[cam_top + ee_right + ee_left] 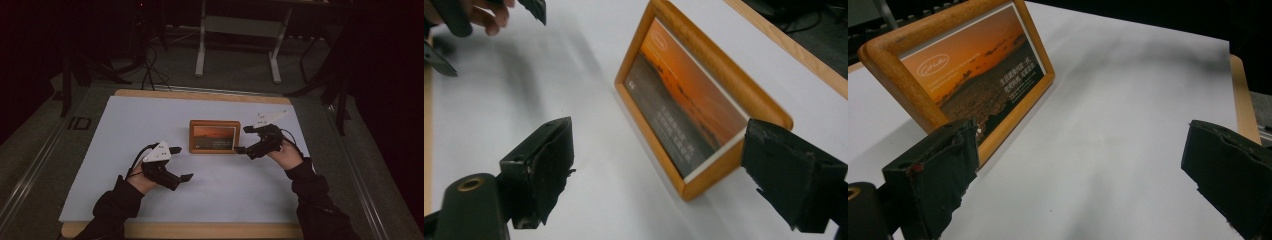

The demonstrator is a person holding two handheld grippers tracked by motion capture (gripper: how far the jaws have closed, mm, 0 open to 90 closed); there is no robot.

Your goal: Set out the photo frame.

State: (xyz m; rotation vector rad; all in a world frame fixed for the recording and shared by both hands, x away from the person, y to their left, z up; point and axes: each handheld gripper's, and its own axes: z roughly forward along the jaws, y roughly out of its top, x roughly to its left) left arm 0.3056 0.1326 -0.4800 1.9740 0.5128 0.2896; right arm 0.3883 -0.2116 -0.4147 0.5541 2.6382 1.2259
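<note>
Picture frames: you have one, a wooden frame point(214, 136) with a sunset photo, standing on the desk.
Grippers: you hold two, the left gripper point(181, 163) and the right gripper point(244, 139).
Fingers: two black ones on each gripper, four in all, spread wide apart.
White sheets: one point(150, 120), covering your desk.
Desks: one point(200, 96), wooden-edged.

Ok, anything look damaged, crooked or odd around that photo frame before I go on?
Nothing stands out. The wooden photo frame sits square on the white table cover, intact, with both the left gripper and right gripper open beside it.
</note>
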